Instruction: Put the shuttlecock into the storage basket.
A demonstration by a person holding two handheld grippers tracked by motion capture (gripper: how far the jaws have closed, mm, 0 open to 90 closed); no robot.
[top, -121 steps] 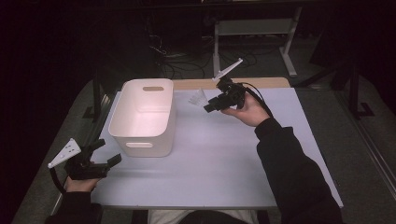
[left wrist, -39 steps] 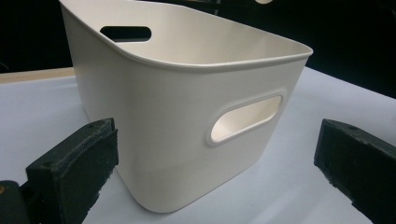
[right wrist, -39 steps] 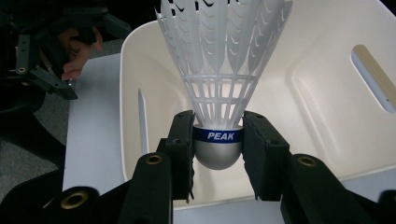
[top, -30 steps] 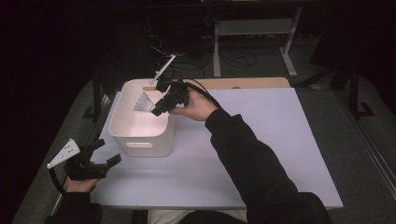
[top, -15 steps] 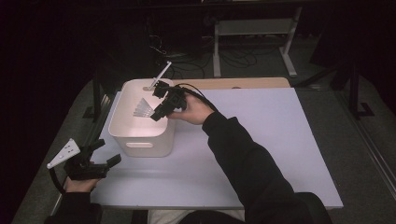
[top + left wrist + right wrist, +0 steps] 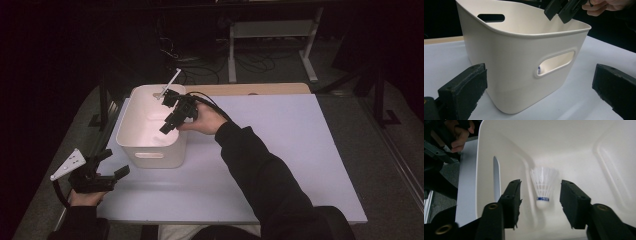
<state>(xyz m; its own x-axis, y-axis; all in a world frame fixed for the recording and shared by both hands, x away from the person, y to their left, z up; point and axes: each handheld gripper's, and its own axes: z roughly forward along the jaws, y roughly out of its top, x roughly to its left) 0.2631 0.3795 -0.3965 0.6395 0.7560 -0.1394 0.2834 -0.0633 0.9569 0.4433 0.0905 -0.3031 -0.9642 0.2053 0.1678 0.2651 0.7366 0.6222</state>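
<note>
Shuttlecock [image 6: 543, 187] lies loose in the white bin [image 6: 131, 131], just below my right hand-held gripper [image 6: 540, 202], whose jaws have just been opening to drop it clear of both pads, while my left hand-held gripper [image 6: 107, 165] idles open beside the bin on the surface [image 6: 300, 150].

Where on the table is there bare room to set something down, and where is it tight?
The table is bare from the right arm's sleeve to its right edge, and along the front between the left gripper and that sleeve. It is crowded at the white bin: the right gripper hangs over it, jaws apart, with a shuttlecock inside.
</note>
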